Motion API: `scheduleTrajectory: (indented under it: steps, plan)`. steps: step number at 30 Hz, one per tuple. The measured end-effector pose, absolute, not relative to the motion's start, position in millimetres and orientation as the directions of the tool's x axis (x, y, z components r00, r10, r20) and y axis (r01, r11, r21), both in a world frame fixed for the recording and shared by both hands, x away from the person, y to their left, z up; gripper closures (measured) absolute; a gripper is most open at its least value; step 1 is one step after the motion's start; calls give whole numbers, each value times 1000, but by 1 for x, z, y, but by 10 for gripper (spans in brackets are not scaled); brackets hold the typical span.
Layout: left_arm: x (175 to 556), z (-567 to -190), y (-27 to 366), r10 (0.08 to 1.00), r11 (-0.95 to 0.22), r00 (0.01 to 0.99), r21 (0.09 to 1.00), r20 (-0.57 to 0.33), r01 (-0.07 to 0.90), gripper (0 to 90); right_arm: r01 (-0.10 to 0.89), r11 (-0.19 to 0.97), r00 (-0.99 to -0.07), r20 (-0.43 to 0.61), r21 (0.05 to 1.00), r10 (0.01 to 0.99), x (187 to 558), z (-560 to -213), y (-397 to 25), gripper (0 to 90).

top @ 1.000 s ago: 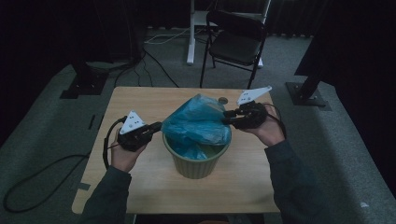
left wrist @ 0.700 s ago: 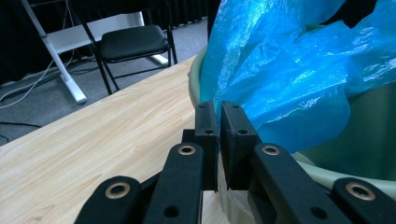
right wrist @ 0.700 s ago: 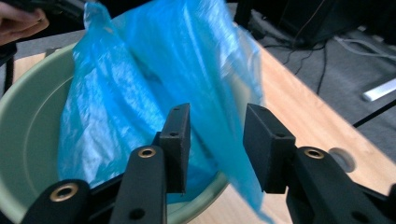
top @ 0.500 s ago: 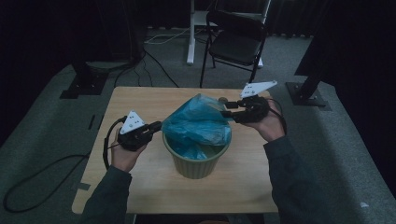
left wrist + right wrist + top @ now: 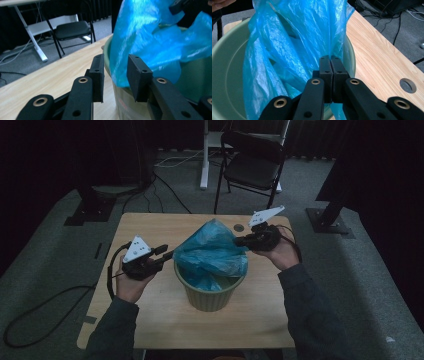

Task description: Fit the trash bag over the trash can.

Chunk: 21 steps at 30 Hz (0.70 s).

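there — blue bag (image 5: 294, 47) inside right gripper (image 5: 331, 62)

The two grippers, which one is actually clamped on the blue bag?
The right gripper: its jaws are shut on the blue bag. The left gripper stands open at the bin.

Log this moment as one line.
right gripper: shut on blue bag | left gripper: open at bag edge | green bin: on table

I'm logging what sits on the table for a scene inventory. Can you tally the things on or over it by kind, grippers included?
Blue plastic bag: 1
Green bin: 1
Grippers: 2, the left gripper open beside the bag, the right gripper shut on the bag
Total: 4
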<state>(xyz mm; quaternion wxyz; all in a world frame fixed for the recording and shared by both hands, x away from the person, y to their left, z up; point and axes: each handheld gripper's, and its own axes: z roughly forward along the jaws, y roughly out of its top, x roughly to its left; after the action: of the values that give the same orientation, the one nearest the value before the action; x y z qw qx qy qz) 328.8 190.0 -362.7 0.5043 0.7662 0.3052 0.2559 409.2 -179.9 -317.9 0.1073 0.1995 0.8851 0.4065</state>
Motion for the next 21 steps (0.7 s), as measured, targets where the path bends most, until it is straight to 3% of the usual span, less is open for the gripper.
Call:
scheduleTrajectory:
  steps: [7,16,21]
  plan:
    - [328,-349,180,712,-313,693,935,114,167,597,272,594,-904,-11,757,428,409,-316,-180,897]
    - [334,-335,138,669,-434,697,897,258,85,491,259,594,-916,0,762,400,408,-311,-174,898]
    - [341,-335,115,665,-527,660,846,349,83,489,251,591,-923,6,766,385,408,-309,-173,899]
